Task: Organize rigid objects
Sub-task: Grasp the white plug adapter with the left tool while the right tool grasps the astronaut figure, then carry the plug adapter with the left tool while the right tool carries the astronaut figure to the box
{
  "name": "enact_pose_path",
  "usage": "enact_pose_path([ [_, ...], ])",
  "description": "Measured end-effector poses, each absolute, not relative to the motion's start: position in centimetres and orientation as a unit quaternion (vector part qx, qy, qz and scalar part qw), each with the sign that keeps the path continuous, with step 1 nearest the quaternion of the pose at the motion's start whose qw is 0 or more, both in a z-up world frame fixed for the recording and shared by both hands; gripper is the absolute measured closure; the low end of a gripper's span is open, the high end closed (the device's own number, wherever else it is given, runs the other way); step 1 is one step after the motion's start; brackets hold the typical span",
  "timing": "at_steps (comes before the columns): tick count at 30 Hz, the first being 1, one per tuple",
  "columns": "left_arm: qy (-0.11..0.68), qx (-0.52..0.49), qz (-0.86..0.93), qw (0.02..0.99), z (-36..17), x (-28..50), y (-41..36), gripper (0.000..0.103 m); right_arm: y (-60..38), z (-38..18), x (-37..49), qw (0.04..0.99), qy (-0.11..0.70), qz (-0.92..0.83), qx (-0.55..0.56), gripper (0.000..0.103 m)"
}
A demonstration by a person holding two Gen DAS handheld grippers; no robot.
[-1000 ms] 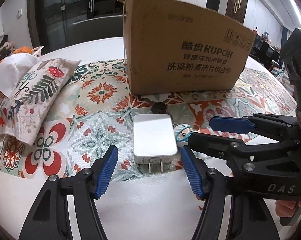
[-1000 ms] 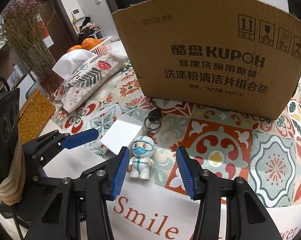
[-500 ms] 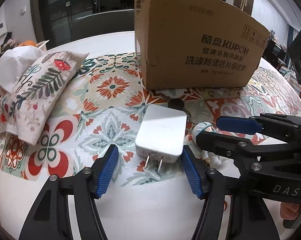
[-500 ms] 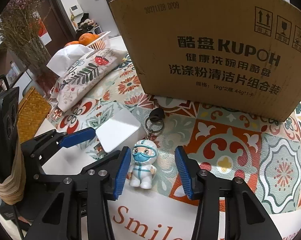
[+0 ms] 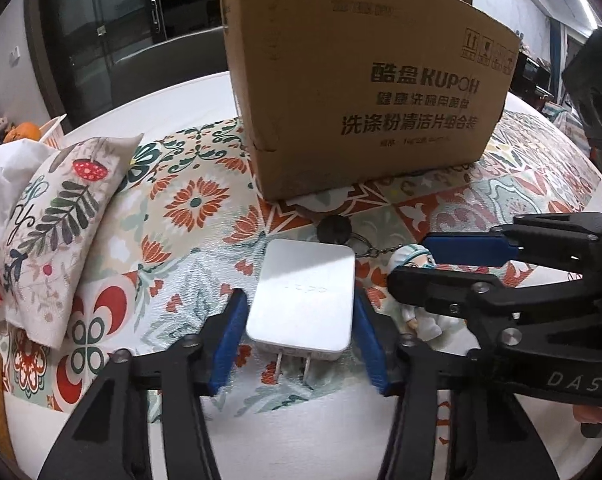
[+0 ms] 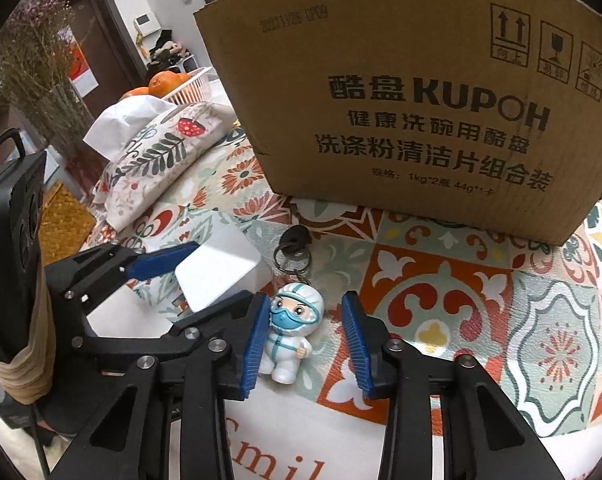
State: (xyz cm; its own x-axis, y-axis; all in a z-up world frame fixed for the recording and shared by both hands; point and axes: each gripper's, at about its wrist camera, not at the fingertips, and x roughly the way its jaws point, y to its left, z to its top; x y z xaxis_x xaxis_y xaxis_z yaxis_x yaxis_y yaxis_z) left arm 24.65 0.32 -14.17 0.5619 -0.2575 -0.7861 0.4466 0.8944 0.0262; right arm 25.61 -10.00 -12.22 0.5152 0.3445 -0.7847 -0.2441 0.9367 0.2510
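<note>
A white plug charger (image 5: 305, 300) lies flat on the patterned cloth, prongs toward me. My left gripper (image 5: 299, 344) straddles it, its blue pads close to both sides but still open. The charger also shows in the right wrist view (image 6: 221, 268). A small doll keychain in a white suit and blue mask (image 6: 291, 332) lies between the open pads of my right gripper (image 6: 305, 340), its left pad touching it. Its ring and black fob (image 6: 295, 240) point toward the cardboard box (image 6: 421, 112). In the left wrist view the doll (image 5: 415, 264) is partly hidden by the right gripper.
The open cardboard box (image 5: 365, 92) stands just behind both objects. A floral tissue pouch (image 5: 49, 220) lies at the left, with a basket of oranges (image 6: 169, 84) and a vase of dried flowers (image 6: 41, 80) beyond. The tablecloth's white edge is nearest me.
Both grippers have moved forward. The left one now has the charger between its pads and has narrowed. The right one has come around the doll keychain.
</note>
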Motion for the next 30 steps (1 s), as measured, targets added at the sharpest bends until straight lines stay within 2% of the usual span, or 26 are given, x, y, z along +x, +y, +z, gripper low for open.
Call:
enact_pose_path([
  [6, 0.425, 0.108, -0.191, 0.878, -14.1, 24.5, 0.7, 0.056, -10.0, -12.6, 25.9, 0.862, 0.472, 0.174, 0.065, 0.073],
  [13, 0.432, 0.063, -0.168, 0.884, -13.4, 24.1, 1.9, 0.059, -9.1, -12.3, 24.9, 0.87, 0.464, 0.163, 0.016, 0.074],
  [30, 0.413, 0.009, -0.158, 0.897, -10.4, 22.4, 2.1, 0.059, -11.1, -9.4, 23.2, 0.889, 0.434, 0.135, 0.058, 0.074],
])
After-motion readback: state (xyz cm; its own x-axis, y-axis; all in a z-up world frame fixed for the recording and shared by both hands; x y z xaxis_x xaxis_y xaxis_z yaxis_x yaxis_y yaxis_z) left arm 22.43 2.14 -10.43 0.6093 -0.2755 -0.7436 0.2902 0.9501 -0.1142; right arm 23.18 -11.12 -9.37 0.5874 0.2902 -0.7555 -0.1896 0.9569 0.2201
